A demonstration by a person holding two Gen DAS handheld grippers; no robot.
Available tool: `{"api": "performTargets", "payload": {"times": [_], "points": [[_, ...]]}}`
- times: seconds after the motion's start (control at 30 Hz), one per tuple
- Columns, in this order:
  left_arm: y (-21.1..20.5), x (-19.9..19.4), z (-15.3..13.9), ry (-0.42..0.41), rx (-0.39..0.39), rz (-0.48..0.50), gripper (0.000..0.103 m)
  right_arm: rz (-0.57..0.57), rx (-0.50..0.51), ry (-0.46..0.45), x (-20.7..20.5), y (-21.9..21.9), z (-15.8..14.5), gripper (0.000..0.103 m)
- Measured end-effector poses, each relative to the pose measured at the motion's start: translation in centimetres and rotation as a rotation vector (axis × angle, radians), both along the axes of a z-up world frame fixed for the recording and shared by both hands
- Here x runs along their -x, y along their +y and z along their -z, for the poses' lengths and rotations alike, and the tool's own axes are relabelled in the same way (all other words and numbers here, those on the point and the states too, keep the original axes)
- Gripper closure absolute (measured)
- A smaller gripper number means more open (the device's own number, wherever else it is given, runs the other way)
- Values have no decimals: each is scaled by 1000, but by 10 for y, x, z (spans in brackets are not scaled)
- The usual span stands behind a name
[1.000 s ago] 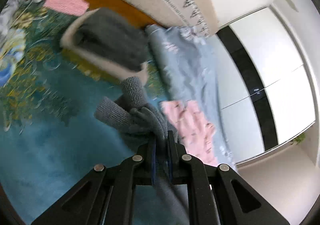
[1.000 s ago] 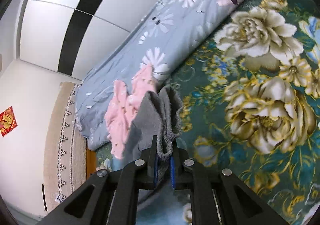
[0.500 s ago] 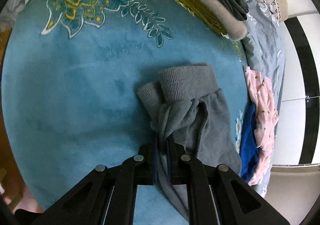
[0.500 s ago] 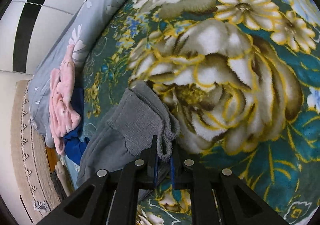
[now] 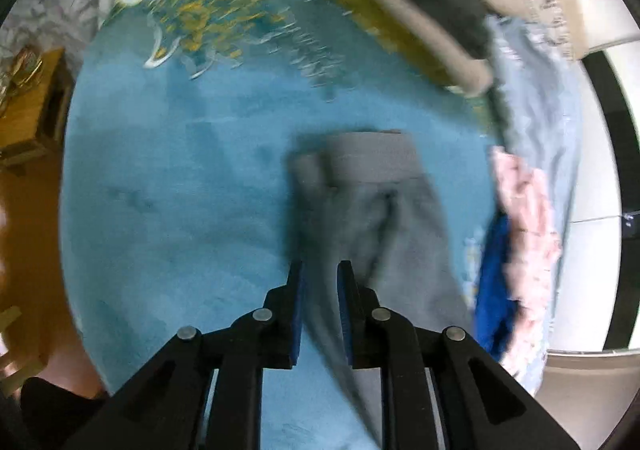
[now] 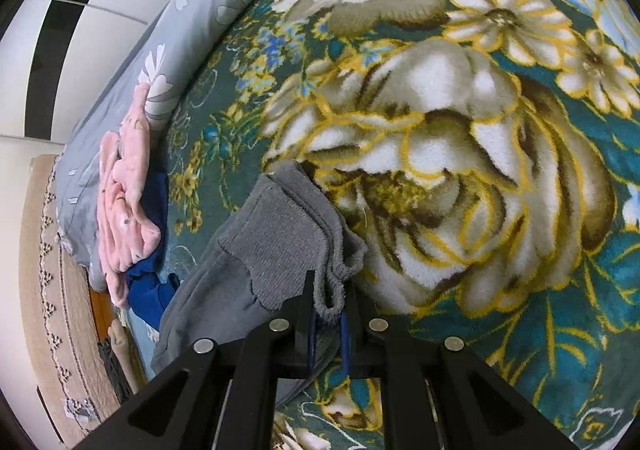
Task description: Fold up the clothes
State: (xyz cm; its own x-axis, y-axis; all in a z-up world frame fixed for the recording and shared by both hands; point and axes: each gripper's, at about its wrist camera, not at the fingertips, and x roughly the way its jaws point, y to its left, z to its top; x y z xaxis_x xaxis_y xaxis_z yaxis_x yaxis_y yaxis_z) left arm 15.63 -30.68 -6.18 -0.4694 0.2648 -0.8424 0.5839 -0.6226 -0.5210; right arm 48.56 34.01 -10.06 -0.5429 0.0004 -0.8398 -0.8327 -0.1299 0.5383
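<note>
Lowered grey garment (image 5: 372, 218) lies bunched, blurry; left fingers (image 5: 298, 290) opening, right fingers (image 6: 306, 298) clamped on it.

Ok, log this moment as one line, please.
stage: laying grey garment on floral blanket | left gripper: jaws opening, fabric between | right gripper: shut on ribbed edge | folded pile: beyond

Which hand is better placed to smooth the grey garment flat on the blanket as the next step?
Probably the left. The left gripper is opening, its pads apart around the grey garment, so it will soon be free. The right gripper is clamped on the ribbed hem and must release first.
</note>
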Motion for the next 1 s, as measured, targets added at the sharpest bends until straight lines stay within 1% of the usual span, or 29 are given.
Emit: {"api": "performTargets", "payload": {"times": [0.03, 0.07, 0.13, 0.23, 0.27, 0.3, 0.33, 0.43, 0.5, 0.53, 0.6, 0.63, 0.7, 0.77, 0.83, 0.97, 1.0], "points": [[15, 1, -6, 19, -4, 30, 88, 0, 2, 3, 0, 0, 0, 93], [36, 4, -10, 33, -9, 82, 88, -2, 5, 3, 0, 0, 0, 93], [92, 11, -8, 44, -40, 227, 88, -5, 13, 5, -1, 0, 1, 91], [180, 16, 13, -11, -90, 445, 88, 0, 31, 7, -4, 0, 5, 90], [208, 14, 21, -33, -89, 520, 88, -2, 36, -7, -5, 0, 5, 85], [237, 12, 29, -52, -83, 598, 88, -4, 42, -21, -5, -1, 5, 78], [259, 7, 36, -69, -76, 657, 88, -9, 38, -34, -6, 0, 2, 77], [312, -9, 54, -114, -61, 796, 88, -54, -63, -64, -2, 3, -21, 76], [330, -20, 62, -138, -34, 851, 88, -115, -149, -86, 10, 8, -41, 76], [338, -26, 66, -145, -4, 886, 88, -151, -167, -70, 19, 9, -48, 76], [345, -32, 67, -136, 37, 913, 88, -220, -135, -13, 42, 11, -53, 72], [344, -33, 67, -133, 36, 908, 88, -247, -111, 15, 54, 12, -54, 70], [338, -32, 67, -129, 17, 876, 87, -251, -8, 65, 75, 13, -45, 65], [334, -34, 67, -127, 12, 860, 87, -195, 133, 100, 91, 14, -26, 65], [330, -37, 67, -125, 8, 848, 87, -138, 226, 88, 101, 15, -7, 65], [330, -40, 66, -125, 18, 854, 87, -45, 311, -63, 111, 15, 14, 63], [330, -40, 66, -126, 17, 855, 87, -14, 327, -83, 111, 16, 16, 63]]}}
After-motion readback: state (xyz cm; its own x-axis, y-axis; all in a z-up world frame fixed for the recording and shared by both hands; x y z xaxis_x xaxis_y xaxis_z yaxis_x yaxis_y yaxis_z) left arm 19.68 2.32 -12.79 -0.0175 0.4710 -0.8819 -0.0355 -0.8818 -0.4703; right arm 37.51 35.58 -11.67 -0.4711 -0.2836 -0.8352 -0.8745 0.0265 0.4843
